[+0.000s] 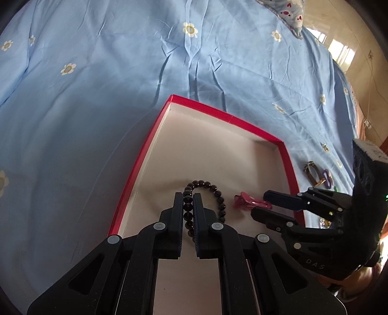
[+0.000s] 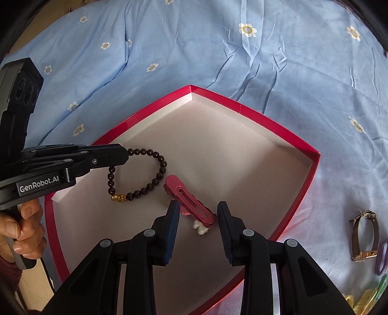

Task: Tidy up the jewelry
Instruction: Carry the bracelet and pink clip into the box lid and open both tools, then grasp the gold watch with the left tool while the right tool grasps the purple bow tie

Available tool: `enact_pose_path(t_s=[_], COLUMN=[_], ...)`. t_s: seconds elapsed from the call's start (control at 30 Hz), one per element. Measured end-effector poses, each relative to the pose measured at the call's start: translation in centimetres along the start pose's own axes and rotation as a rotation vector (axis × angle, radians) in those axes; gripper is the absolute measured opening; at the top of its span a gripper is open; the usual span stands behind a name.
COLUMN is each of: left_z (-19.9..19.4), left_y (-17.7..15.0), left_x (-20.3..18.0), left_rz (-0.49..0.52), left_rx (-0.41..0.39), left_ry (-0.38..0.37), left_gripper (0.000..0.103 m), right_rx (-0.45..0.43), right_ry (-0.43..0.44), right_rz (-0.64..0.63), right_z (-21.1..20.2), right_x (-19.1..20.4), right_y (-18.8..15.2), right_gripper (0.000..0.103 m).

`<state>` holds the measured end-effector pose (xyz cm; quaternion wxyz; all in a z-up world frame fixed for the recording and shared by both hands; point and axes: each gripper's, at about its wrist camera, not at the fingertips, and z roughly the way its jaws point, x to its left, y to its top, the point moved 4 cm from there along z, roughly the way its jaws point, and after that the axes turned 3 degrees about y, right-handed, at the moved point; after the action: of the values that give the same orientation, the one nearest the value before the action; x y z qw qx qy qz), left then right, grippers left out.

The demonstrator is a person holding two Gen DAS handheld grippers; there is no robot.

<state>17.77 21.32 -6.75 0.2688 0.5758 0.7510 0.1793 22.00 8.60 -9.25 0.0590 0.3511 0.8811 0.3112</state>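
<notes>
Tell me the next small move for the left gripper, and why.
Probably open the left gripper and let go. It is shut on the dark bead bracelet, which already lies on the floor of the red box, beside the pink hair clip. The right gripper is open around that clip.

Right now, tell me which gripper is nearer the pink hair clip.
Right. The right gripper is open astride the pink hair clip; the left gripper is apart, shut on the bead bracelet.

I'm working in a bedroom at home: a wrinkled blue bedsheet [image 1: 121,97] printed with small flowers is spreading everywhere, and a patterned pillow [image 1: 288,14] is peeking in beyond.
</notes>
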Motion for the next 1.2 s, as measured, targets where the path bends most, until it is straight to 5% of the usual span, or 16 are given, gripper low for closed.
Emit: enact_pose_path(t_s=[0.37, 0.67, 1.2], left_z=[0.0, -2.3, -2.8], left_y=[-0.6, -0.5, -2.1], left_x=[0.1, -0.8, -9.2], left_rz=[-0.009, -0.020, 0.078], left_rx=[0.016, -0.016, 0.014], left_ry=[0.027, 0.022, -0.089], left_gripper=[0.009, 0.028, 0.037], right_rx=[0.008, -0.065, -0.158], right_ry=[0.027, 0.042, -0.061], right_rz=[0.024, 0.088, 0.313], right_z=[0.1, -3.3, -12.2], right_x=[-0.2, -0.6, -7.2], right_y=[0.2, -0.7, -7.8], right_gripper=[0.035, 0.044, 0.046])
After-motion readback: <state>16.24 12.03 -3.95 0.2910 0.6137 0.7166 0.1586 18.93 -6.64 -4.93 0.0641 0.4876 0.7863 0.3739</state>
